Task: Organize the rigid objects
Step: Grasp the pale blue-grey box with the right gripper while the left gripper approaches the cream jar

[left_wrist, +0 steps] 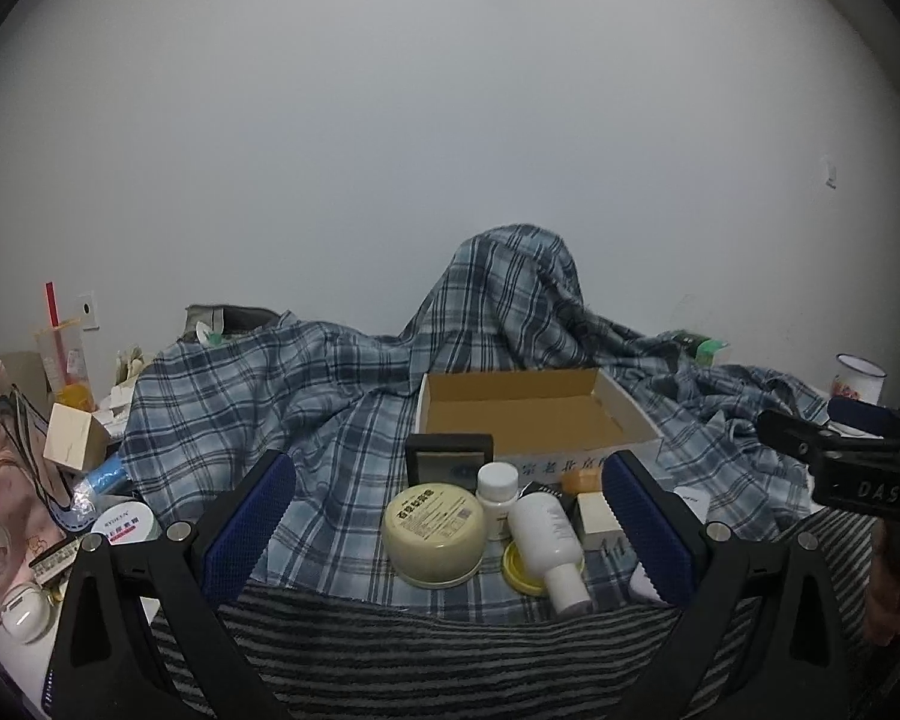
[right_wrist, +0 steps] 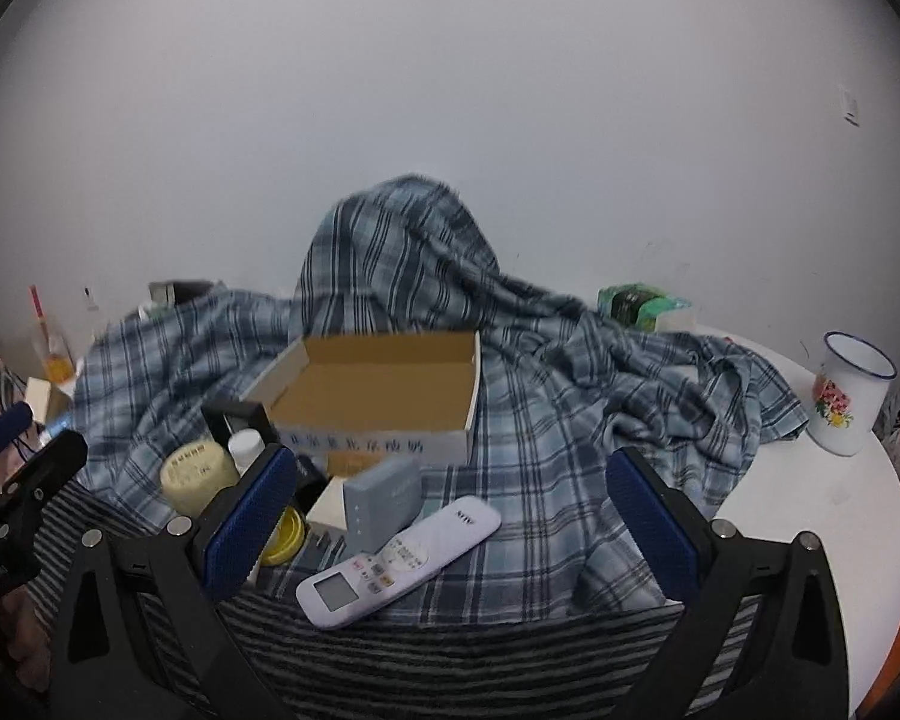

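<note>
An open, empty cardboard box (left_wrist: 528, 414) (right_wrist: 378, 390) sits on a blue plaid cloth (left_wrist: 330, 396). In front of it lie a cream round jar (left_wrist: 435, 531) (right_wrist: 198, 474), a small white pill bottle (left_wrist: 497, 495), a white bottle on its side (left_wrist: 549, 546), a yellow lid (right_wrist: 285, 534), a black box (left_wrist: 450, 459), a grey box (right_wrist: 384, 498) and a white remote (right_wrist: 399, 561). My left gripper (left_wrist: 450, 534) is open and empty, just short of the jar and bottles. My right gripper (right_wrist: 450, 534) is open and empty, near the remote.
A white enamel cup with flowers (right_wrist: 849, 399) stands on the white round table (right_wrist: 810, 510) at right. Clutter fills the left: a pink bag (left_wrist: 0, 510), a wooden block (left_wrist: 75, 444), a drink cup with a red straw (left_wrist: 63, 360). A green pack (right_wrist: 639, 306) lies behind the cloth.
</note>
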`<state>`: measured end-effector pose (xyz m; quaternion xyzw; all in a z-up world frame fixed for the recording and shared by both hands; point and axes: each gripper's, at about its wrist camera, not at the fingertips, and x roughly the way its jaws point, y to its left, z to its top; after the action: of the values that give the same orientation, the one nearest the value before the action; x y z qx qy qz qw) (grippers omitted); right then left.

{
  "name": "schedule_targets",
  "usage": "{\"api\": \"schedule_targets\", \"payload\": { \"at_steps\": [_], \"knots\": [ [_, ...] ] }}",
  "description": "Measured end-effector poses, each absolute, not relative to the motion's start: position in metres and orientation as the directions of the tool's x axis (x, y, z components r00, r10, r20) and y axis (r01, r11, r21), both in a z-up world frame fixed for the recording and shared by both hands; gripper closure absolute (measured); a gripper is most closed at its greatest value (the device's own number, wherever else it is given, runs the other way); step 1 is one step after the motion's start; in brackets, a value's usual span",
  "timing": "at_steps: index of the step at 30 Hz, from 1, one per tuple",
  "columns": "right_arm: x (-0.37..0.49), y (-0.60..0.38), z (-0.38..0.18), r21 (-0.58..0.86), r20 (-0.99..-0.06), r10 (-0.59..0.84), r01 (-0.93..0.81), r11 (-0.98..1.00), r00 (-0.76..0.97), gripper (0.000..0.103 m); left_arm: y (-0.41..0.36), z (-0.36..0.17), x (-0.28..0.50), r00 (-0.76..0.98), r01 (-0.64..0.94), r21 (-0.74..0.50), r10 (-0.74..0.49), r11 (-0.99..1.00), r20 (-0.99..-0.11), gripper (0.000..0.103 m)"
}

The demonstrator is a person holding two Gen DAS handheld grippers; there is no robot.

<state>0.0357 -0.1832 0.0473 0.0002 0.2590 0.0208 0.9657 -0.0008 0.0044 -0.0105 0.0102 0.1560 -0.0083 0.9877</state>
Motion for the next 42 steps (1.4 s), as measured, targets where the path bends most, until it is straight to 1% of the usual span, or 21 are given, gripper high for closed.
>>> {"api": "schedule_targets", "payload": {
  "at_steps": [2,4,6,9,13,15,17,19,20,21,22,24,26,29,31,33,35,37,39,42],
  "knots": [
    [0.043,-0.177,0.041,0.018,-0.522,0.03,-0.024,1.0,0.852,0.0,0.006,-0.013,0.006,0.949,0.013,0.015,-0.008,1.0,-0.316,0.0],
    [0.053,-0.172,0.036,0.062,-0.554,0.077,-0.051,0.997,0.829,0.002,0.008,-0.01,0.01,0.951,0.014,0.005,-0.012,1.0,-0.309,0.0],
    [0.068,-0.165,0.029,0.065,-0.598,0.08,-0.051,0.997,0.798,0.011,0.007,-0.006,0.015,0.955,0.008,0.012,-0.004,1.0,-0.297,0.0],
    [0.09,-0.153,0.019,0.052,-0.654,0.072,-0.05,0.997,0.753,0.013,0.007,-0.007,0.023,0.958,-0.011,0.031,0.019,0.999,-0.285,0.0],
    [0.108,-0.141,-0.001,0.037,-0.7,0.054,-0.04,0.999,0.712,0.017,0.015,-0.017,0.034,0.943,0.002,-0.01,-0.005,1.0,-0.331,0.0],
    [0.113,-0.135,-0.011,0.01,-0.719,0.026,-0.027,1.0,0.695,0.029,0.021,-0.017,0.034,0.943,-0.003,-0.041,-0.01,0.999,-0.332,0.0],
    [0.118,-0.131,-0.021,-0.025,-0.743,0.007,-0.038,0.999,0.669,0.033,0.024,-0.018,0.033,0.945,-0.01,-0.056,-0.008,0.998,-0.326,0.0],
    [0.122,-0.13,-0.029,-0.039,-0.762,-0.001,-0.044,0.998,0.648,0.041,0.023,-0.018,0.032,0.947,-0.017,-0.051,0.0,0.999,-0.322,0.0],
    [0.123,-0.13,-0.033,-0.032,-0.772,0.006,-0.048,0.998,0.636,0.056,0.021,-0.018,0.031,0.948,-0.013,-0.042,-0.001,0.999,-0.317,0.0],
    [0.124,-0.13,-0.036,-0.023,-0.782,0.012,-0.049,0.999,0.623,0.073,0.019,-0.018,0.031,0.949,-0.011,-0.037,-0.002,0.999,-0.314,0.0],
    [0.124,-0.131,-0.038,-0.019,-0.785,0.015,-0.049,0.999,0.619,0.075,0.018,-0.018,0.03,0.95,-0.009,-0.032,-0.002,0.999,-0.312,0.0],
    [0.125,-0.133,-0.039,-0.009,-0.787,0.022,-0.047,0.999,0.617,0.085,0.017,-0.018,0.031,0.949,-0.007,-0.025,-0.002,1.0,-0.316,0.0],
    [0.122,-0.134,-0.037,-0.009,-0.774,0.015,-0.034,0.999,0.633,0.085,0.017,-0.018,0.032,0.948,-0.007,-0.026,-0.002,1.0,-0.318,0.0],
    [0.111,-0.138,-0.022,0.006,-0.719,0.021,-0.024,1.0,0.695,0.085,0.017,-0.019,0.033,0.948,-0.008,-0.029,-0.001,1.0,-0.319,0.0],
    [0.103,-0.136,-0.013,-0.019,-0.687,0.015,-0.039,0.999,0.726,0.085,0.017,-0.019,0.033,0.947,-0.007,-0.026,-0.002,1.0,-0.321,0.0],
    [0.096,-0.136,-0.004,-0.011,-0.664,0.042,-0.065,0.998,0.747,0.085,0.016,-0.018,0.034,0.942,0.015,-0.017,-0.02,1.0,-0.334,0.0],
    [0.09,-0.137,0.005,0.003,-0.644,0.067,-0.086,0.996,0.762,0.085,0.016,-0.017,0.038,0.923,0.075,-0.001,-0.07,0.997,-0.377,0.0],
    [0.086,-0.14,0.013,0.009,-0.621,0.079,-0.093,0.996,0.78,0.085,0.022,-0.017,0.047,0.889,0.125,-0.036,-0.128,0.992,-0.439,0.0],
    [0.082,-0.144,0.022,0.002,-0.586,0.084,-0.103,0.995,0.806,0.085,0.027,-0.019,0.058,0.856,0.152,-0.05,-0.157,0.987,-0.493,0.0],
    [0.078,-0.146,0.027,-0.036,-0.53,0.064,-0.098,0.995,0.845,0.085,0.025,-0.023,0.071,0.83,0.157,0.009,-0.127,0.987,-0.542,0.0]
  ]
}}
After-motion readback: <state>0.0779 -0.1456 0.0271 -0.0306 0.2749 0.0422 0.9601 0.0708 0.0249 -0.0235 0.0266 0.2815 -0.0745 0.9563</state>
